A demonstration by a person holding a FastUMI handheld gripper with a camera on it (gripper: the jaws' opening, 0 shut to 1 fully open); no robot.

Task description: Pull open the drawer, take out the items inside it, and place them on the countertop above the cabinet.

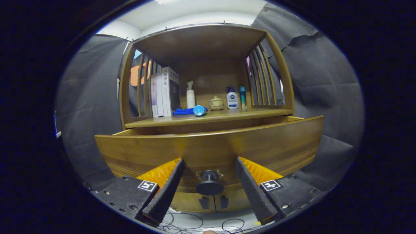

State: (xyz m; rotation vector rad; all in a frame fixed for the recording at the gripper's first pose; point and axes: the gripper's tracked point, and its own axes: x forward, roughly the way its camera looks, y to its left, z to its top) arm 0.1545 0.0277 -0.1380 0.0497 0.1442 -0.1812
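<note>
Facing pulled-out drawer point(208, 146), knob point(209, 183) between spread gripper point(209, 161)

Upright books point(165, 92) stand at the left end of the wooden shelf, against its slatted side. Just right of them a blue cloth point(182, 111) lies near the front edge, a blue round-ended cylinder point(199, 110) resting against it. Behind stands a white spray bottle point(190, 95). Mid-shelf sits a small beige lidded ceramic pot point(216, 103); further right, a white blue-capped lotion bottle point(232, 98) and a slim teal bottle point(242, 96). Dark cables point(208, 224) trail over the floor below.
</note>
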